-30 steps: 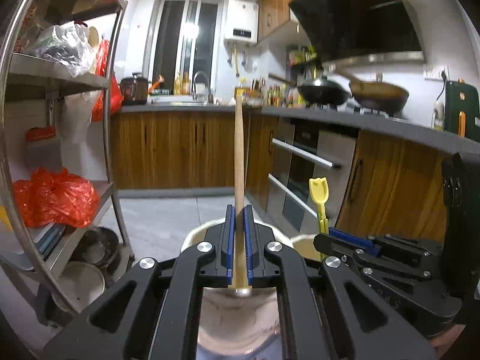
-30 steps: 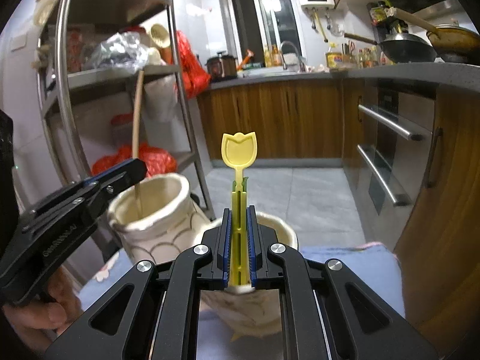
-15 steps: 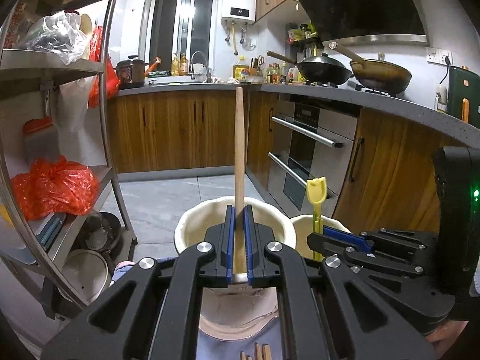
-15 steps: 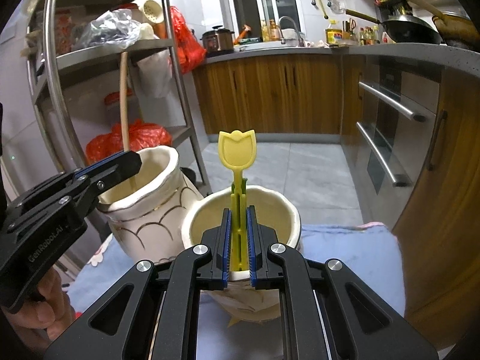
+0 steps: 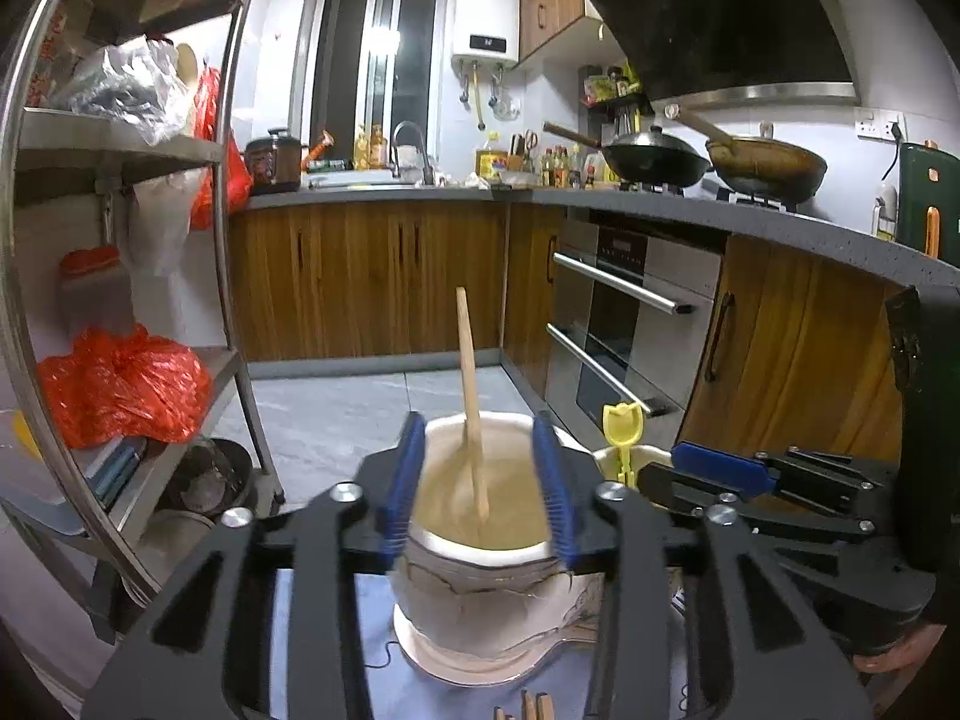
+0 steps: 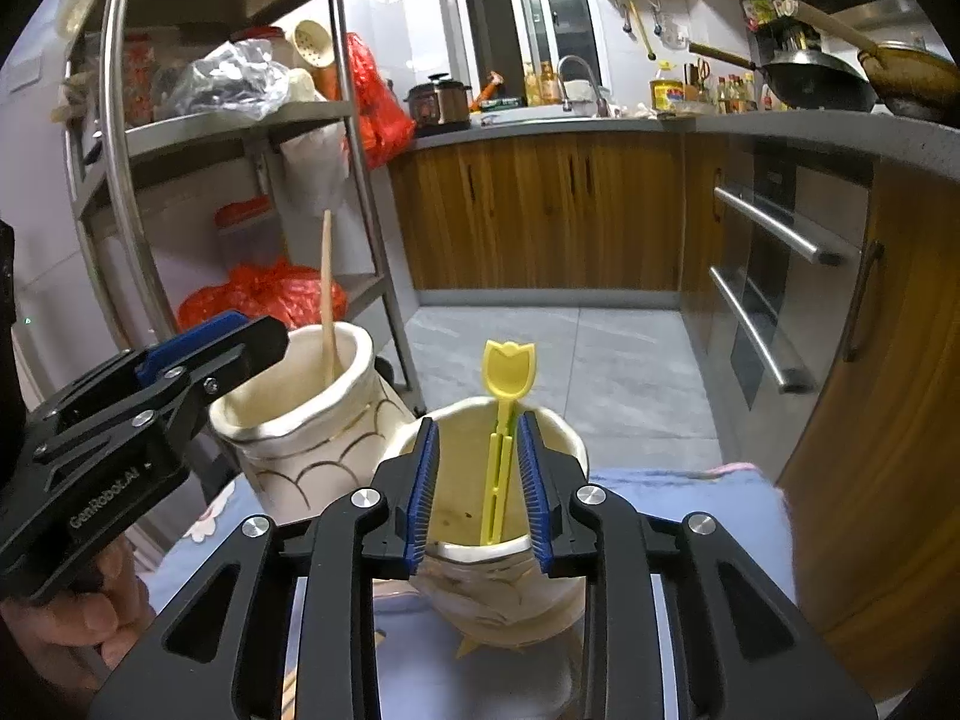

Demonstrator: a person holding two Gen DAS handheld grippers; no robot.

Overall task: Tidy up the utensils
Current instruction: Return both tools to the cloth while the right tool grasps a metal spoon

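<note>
Left wrist view: a steel shelf rack (image 5: 180,150) at left carries a red plastic bag (image 5: 120,384); wooden cabinets (image 5: 360,282), an oven front (image 5: 624,324) and two woks (image 5: 654,159) on the counter lie beyond. The left gripper (image 5: 480,480) sits over a white ceramic jar (image 5: 480,600), its jaws opening, blue pads apart on either side of the mouth and clear of the wooden spoon (image 5: 470,396), which stands loose inside, leaning on the rim. The right gripper (image 5: 720,474) crosses at lower right, partly hiding a second jar. Right wrist view: the same rack (image 6: 240,120) and cabinets (image 6: 540,210) stand behind. The right gripper (image 6: 479,480) is over a cream jar (image 6: 492,588) on a blue cloth (image 6: 690,510), jaws opening, with the yellow tulip-topped spoon (image 6: 504,420) between the pads, untouched, resting upright in the jar. The scalloped jar (image 6: 312,420) with the wooden spoon (image 6: 327,300) stands just beside, at left.
</note>
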